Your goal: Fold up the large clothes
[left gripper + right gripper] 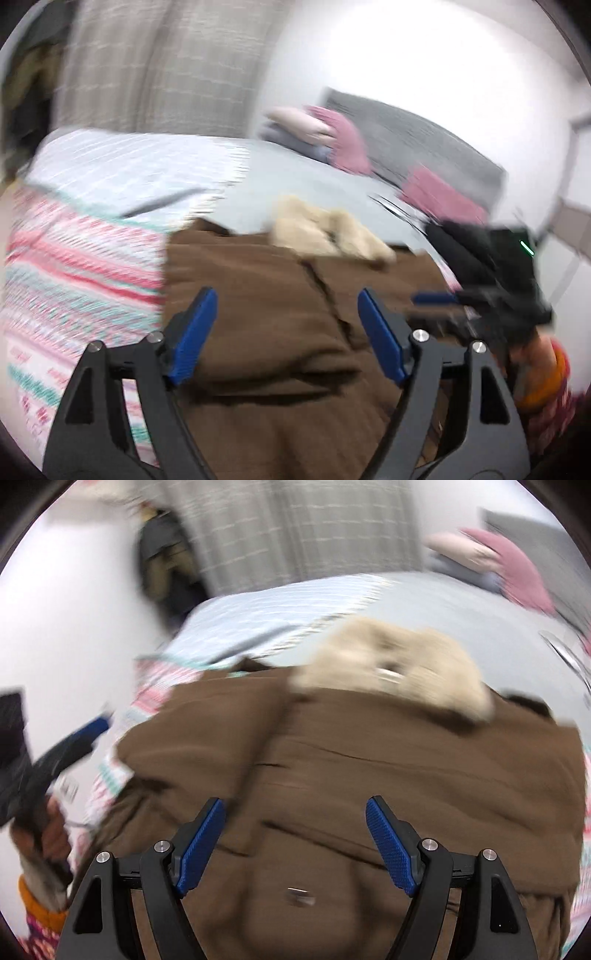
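Note:
A large brown coat [266, 302] with a cream fleece collar [325, 230] lies spread on the bed. My left gripper [286, 295] hovers over its middle, open, with nothing between its blue pads. In the right wrist view the coat [369, 760] fills the lower half, its collar [399, 664] at the far side. My right gripper [295, 803] is open above the coat's near part, and its pads hold nothing. Each gripper shows blurred at the edge of the other's view: the right one [436, 297] at the coat's right side, the left one [92, 727] at its left side.
Under the coat lies a pink, teal and white striped blanket [74, 258] over a pale grey sheet [295, 173]. Pink pillows [343, 136] lean on a grey headboard [424, 136] at the far end. A grey checked curtain [295, 528] and dark hanging clothes [162, 561] stand behind the bed.

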